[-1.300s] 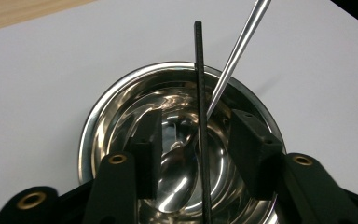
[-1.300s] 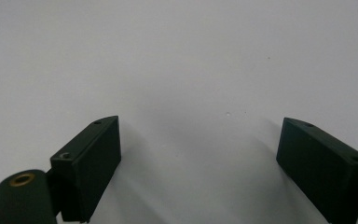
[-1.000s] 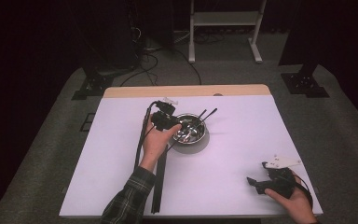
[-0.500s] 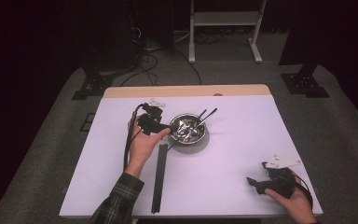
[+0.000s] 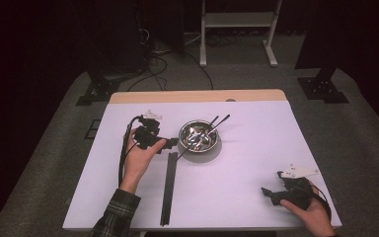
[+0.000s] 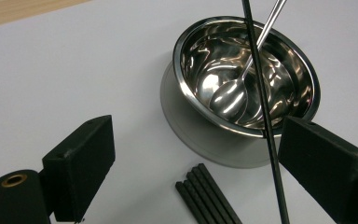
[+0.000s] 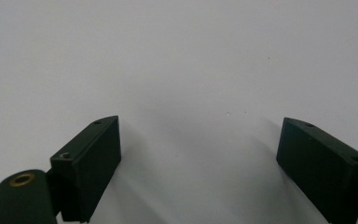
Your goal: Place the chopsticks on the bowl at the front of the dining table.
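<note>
The left gripper hovers just left of the steel bowl on the table. Its jaws have just been opening and now stand wide apart with nothing pressed between them. In the left gripper view one thin black stick leans out of the bowl, crossing its rim and running down just inside the right jaw. A metal spoon lies in the bowl beside that stick. A bundle of black sticks lies flat on the table just below the bowl, near the left gripper. The right gripper rests well apart from the bowl, near the table's front right corner, jaws wide open over bare table and holding nothing.
</note>
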{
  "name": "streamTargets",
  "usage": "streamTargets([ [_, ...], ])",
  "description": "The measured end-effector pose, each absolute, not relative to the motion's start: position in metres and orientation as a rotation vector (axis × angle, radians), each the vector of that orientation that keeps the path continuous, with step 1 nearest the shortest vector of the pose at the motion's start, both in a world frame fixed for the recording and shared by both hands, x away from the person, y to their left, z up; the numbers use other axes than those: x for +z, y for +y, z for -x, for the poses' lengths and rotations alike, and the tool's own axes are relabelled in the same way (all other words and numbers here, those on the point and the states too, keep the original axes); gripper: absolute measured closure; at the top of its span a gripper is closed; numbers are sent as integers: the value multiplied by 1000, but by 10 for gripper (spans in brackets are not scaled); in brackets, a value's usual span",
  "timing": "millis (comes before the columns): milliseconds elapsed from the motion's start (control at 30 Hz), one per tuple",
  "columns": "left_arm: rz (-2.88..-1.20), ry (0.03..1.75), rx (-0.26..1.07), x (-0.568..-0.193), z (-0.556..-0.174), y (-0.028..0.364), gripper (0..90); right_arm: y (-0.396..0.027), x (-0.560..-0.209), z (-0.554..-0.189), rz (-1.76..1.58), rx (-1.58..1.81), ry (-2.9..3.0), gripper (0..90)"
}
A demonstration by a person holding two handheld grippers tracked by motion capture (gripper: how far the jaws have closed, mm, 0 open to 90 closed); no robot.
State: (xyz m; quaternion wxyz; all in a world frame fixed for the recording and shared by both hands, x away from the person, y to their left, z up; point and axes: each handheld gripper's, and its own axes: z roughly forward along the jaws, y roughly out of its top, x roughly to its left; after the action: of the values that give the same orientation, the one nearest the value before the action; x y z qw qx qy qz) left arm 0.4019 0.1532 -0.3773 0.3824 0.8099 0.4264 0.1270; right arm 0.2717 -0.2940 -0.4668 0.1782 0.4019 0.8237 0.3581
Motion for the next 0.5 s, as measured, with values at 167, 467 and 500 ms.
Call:
streamTargets([
  [167, -2063, 1086, 326, -382, -397, 163, 87, -294, -467, -272, -1135, 1013, 2330, 120],
  [467, -2069, 1096, 331, -396, -396, 175, 87, -294, -467, -272, -1136, 1014, 2330, 119],
  [500, -2070, 1099, 327, -399, -397, 176, 87, -294, -467, -272, -1135, 1013, 2330, 120],
])
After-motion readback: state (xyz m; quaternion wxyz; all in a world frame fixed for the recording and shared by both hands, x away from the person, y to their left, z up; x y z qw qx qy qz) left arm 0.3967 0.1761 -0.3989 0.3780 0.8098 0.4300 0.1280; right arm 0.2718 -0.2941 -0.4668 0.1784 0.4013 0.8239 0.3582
